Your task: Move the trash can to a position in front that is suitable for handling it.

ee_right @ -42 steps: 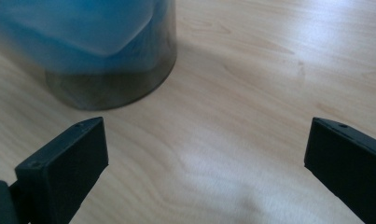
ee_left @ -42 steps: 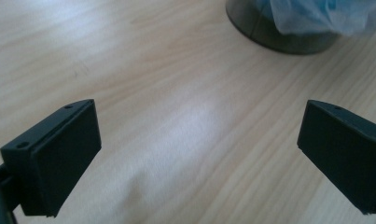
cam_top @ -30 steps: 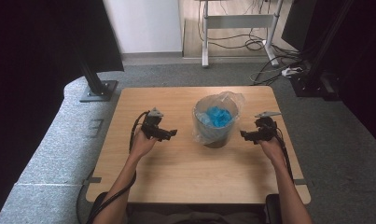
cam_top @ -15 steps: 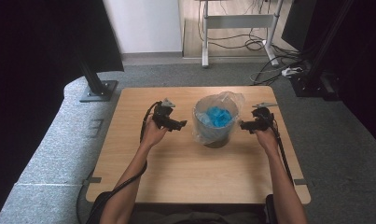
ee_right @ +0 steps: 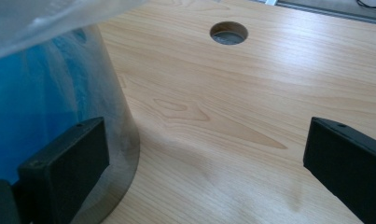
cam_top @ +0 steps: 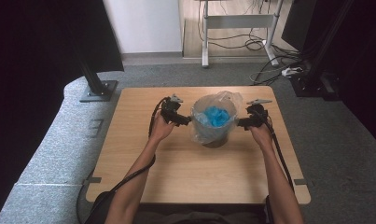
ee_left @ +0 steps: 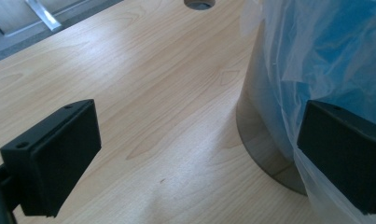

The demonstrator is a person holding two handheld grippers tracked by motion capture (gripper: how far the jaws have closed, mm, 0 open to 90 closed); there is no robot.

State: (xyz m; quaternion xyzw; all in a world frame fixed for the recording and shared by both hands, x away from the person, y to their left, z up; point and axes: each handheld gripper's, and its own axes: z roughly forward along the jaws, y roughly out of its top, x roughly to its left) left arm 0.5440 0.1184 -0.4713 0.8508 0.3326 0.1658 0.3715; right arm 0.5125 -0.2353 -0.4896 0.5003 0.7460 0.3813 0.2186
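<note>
L gripper [cam_top: 184, 120], R gripper [cam_top: 241, 123] flank bin [cam_top: 214, 125]; jaws agape

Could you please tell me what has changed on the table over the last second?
Both hands have moved inward toward the bin. The left tool has slid from well left of it up to its bag-covered side, and the right tool has closed in from the other side. Both tools are open, with nothing taken hold of. The bin, its clear bag and the blue material inside have stayed in place.
</note>
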